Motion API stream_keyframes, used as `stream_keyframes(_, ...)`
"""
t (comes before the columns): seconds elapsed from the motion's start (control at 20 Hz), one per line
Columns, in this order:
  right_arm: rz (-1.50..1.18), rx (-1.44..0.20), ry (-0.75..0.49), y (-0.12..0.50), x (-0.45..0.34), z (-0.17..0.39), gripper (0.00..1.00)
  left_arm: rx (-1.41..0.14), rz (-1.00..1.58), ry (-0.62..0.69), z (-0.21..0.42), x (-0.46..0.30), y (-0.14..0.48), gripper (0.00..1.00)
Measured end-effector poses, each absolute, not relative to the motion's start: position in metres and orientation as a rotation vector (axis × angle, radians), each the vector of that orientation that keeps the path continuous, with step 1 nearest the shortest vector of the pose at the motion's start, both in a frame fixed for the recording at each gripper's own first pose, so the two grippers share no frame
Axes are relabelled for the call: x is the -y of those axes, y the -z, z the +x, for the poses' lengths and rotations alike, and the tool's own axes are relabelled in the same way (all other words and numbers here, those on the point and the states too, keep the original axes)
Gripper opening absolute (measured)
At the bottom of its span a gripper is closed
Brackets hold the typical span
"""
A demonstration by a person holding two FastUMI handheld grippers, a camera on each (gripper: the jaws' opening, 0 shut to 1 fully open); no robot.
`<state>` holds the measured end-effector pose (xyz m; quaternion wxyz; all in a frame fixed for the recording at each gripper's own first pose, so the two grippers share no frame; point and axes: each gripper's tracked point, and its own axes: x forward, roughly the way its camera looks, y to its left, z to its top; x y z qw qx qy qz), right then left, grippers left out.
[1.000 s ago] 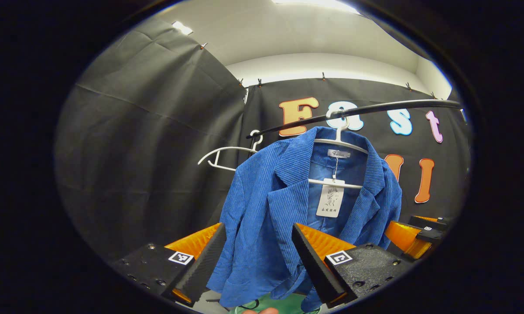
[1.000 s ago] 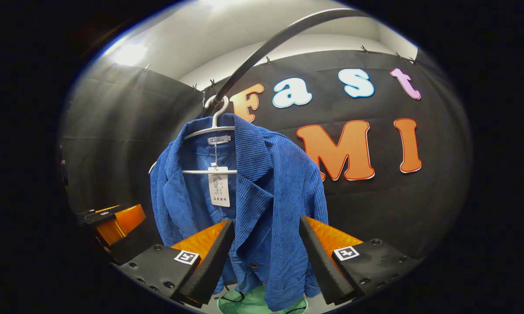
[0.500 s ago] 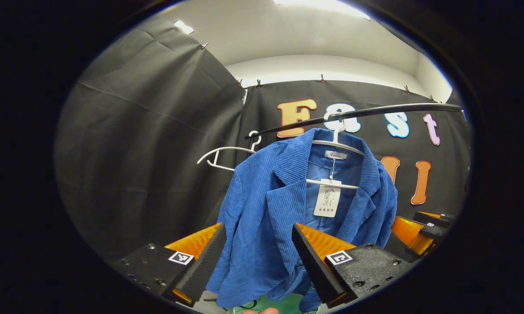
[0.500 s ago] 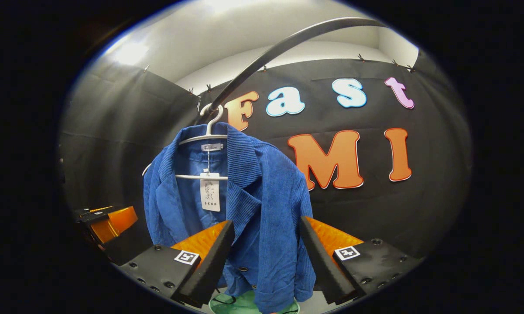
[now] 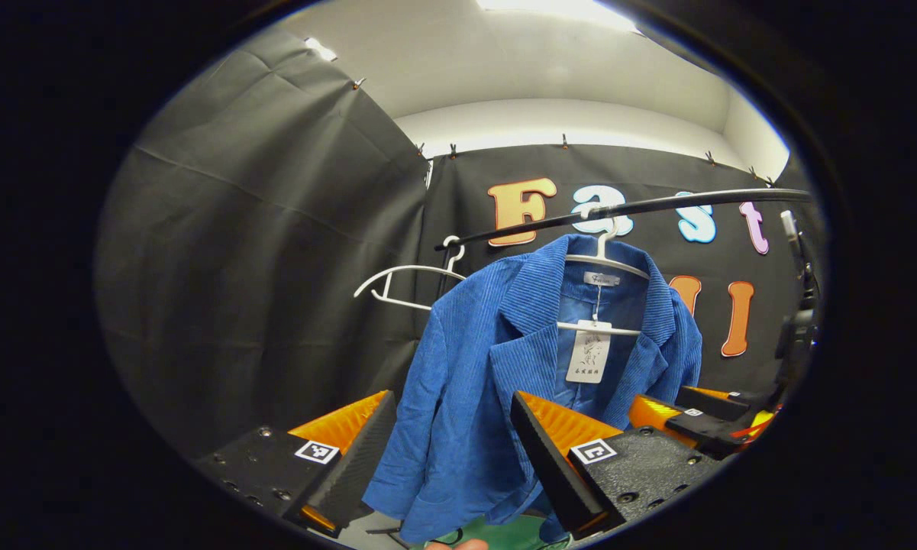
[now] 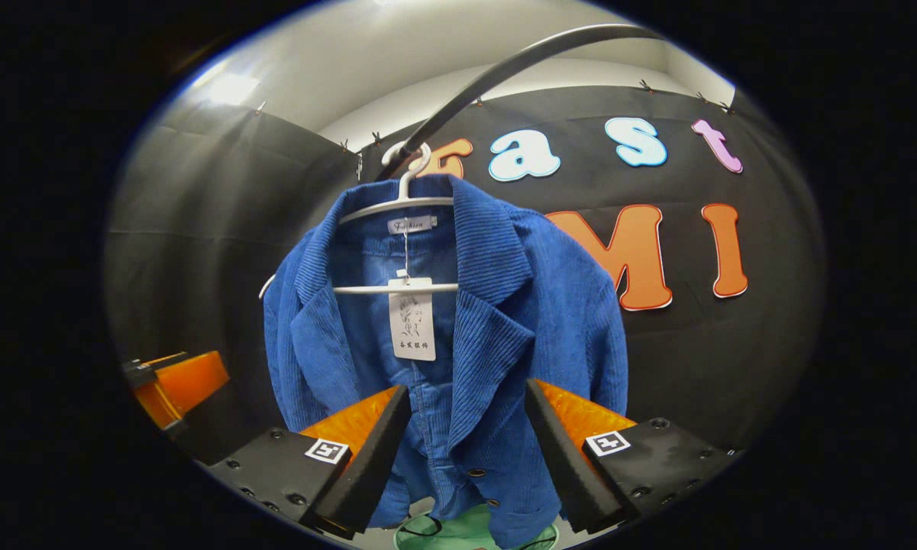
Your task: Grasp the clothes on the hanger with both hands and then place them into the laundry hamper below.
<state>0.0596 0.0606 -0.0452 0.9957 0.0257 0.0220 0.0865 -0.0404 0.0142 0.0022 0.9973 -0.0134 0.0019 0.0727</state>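
Still early in the task, judging by the scene: nothing grasped, nothing lowered yet.

Hanging from a white hanger (image 6: pixel 397 206) on the dark rail (image 6: pixel 504 65), open at the front, with a paper tag (image 6: pixel 412 319) dangling at the collar: the blue corduroy jacket (image 6: pixel 519 305), also plain in the left gripper view (image 5: pixel 473 367). Hooked on the same rail, further along in the left gripper view: a second, bare hanger (image 5: pixel 405 279).

Standing wide open, jaws well apart and holding nothing: the left gripper (image 5: pixel 447 451), with the jacket's sleeve and front panel framed between the jaws but apparently some way beyond the tips. Likewise spread wide and empty: the right gripper (image 6: pixel 466 451), aimed at the buttoned front edge of the jacket, not pressing on the cloth. Also showing at the lower right of the left gripper view: the right gripper (image 5: pixel 702 416), off to the far side of the jacket.

Peeking out below the hem in both views: a patch of green, most likely the hamper (image 6: pixel 458 531), sitting directly beneath the jacket.

Remaining, as a judgement: closing in on the cloth from both sides, pinching it, pulling it off the hanger, and dropping it into the hamper.
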Motion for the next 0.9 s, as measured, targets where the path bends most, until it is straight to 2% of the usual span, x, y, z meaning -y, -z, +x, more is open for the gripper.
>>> stream_keyframes(0.15,0.035,-0.072,-0.102,0.068,-0.059,0.090,0.98,-0.008,-0.033,-0.142,-0.043,-0.019,-0.003,0.95)
stream_keyframes(0.2,0.040,-0.097,-0.078,0.078,-0.057,0.101,0.88,-0.010,-0.034,-0.139,-0.044,-0.020,-0.003,0.95)
stream_keyframes(0.25,0.053,-0.118,-0.051,0.088,-0.054,0.112,0.98,-0.012,-0.032,-0.137,-0.046,-0.021,-0.004,0.92)
stream_keyframes(0.3,0.066,-0.133,-0.023,0.094,-0.048,0.120,0.98,-0.012,-0.030,-0.134,-0.048,-0.022,-0.004,0.95)
stream_keyframes(0.35,0.077,-0.142,0.002,0.099,-0.044,0.128,0.89,-0.012,-0.029,-0.131,-0.050,-0.022,-0.004,0.95)
stream_keyframes(0.4,0.081,-0.138,0.019,0.100,-0.039,0.134,0.97,-0.012,-0.028,-0.129,-0.052,-0.022,-0.005,0.95)
stream_keyframes(0.55,0.068,-0.126,0.017,0.098,-0.030,0.145,0.94,-0.016,-0.038,-0.115,-0.054,-0.019,-0.003,0.95)
stream_keyframes(0.6,0.075,-0.125,0.011,0.097,-0.026,0.147,0.93,-0.017,-0.042,-0.109,-0.054,-0.017,-0.003,0.92)
stream_keyframes(0.65,0.082,-0.125,0.020,0.097,-0.019,0.149,0.78,-0.016,-0.046,-0.104,-0.053,-0.016,-0.003,0.95)
stream_keyframes(0.7,0.084,-0.119,0.043,0.095,-0.007,0.148,0.63,-0.017,-0.052,-0.100,-0.052,-0.015,-0.001,0.92)
stream_keyframes(0.85,0.111,-0.089,0.080,0.083,0.017,0.136,0.18,-0.031,-0.067,-0.083,-0.049,-0.009,0.004,0.92)
stream_keyframes(0.9,0.123,-0.074,0.075,0.076,0.021,0.128,0.11,-0.035,-0.071,-0.075,-0.046,-0.006,0.006,0.95)
